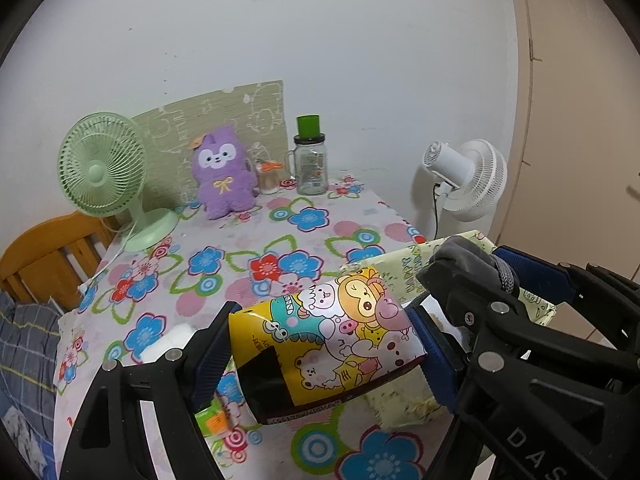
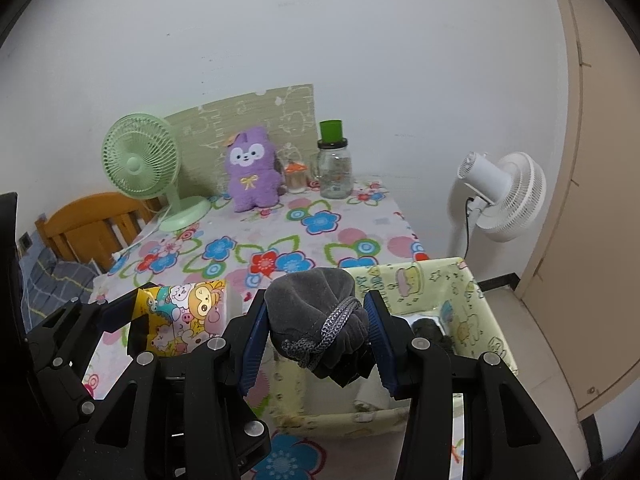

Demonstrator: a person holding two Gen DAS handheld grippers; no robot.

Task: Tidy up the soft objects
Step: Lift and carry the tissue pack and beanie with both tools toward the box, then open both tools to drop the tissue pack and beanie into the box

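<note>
Left hand-held gripper [image 1: 320,344] tilts downward clamping a cartoon packet [image 1: 332,340]; right hand-held gripper [image 2: 316,332] clamps a grey pouch [image 2: 316,312].

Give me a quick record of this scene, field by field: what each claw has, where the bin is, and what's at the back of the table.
left claw: shut on cartoon tissue pack
right claw: shut on grey drawstring pouch
fabric bin: near right table corner, beneath the pouch
table back: purple plush, green fan, glass jar
</note>
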